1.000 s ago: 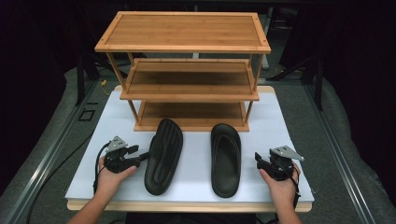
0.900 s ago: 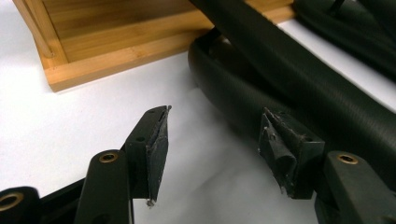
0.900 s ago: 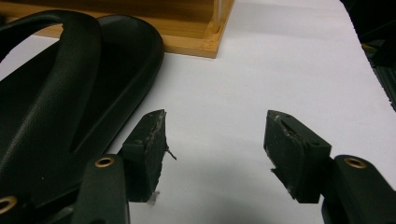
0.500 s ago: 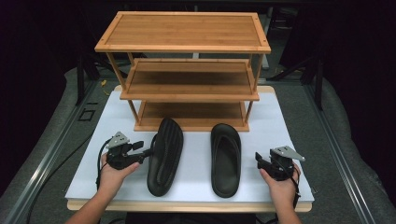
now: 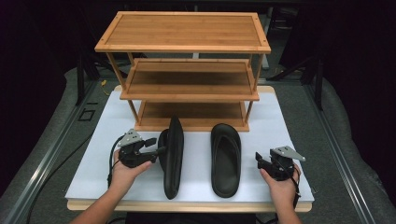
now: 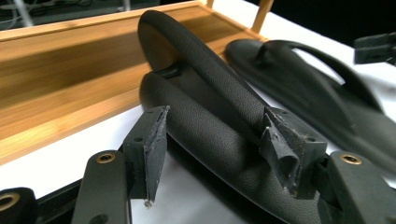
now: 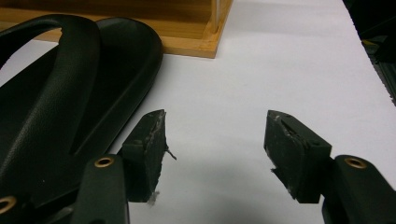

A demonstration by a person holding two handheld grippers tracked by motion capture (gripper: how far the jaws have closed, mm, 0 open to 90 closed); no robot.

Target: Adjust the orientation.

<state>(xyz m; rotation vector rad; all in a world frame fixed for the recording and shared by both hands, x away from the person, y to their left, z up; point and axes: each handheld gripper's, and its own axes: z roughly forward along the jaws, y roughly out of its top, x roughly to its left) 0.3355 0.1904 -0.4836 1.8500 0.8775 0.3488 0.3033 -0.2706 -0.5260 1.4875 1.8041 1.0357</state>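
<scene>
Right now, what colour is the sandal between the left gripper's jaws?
Black, with a fine leathery grain; the sandal shows best in the left gripper view.

Both forearms reach in low, left gripper [image 5: 158, 150] and right gripper [image 5: 259, 161] each with fingers [image 6: 150, 148] spread apart.

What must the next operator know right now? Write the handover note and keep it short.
Left gripper: jaws wide and have just been opening. The left sandal is between them, tipped up on its edge; a firm grip isn't evident.
Right gripper: open, empty, resting over the white board beside the right sandal.
Things: both sandals are on the board in front of the wooden rack. The right one lies flat.
Done: no sandal is on a shelf.
Left: probably grip the left sandal, place it on the rack, then do the right one.
</scene>
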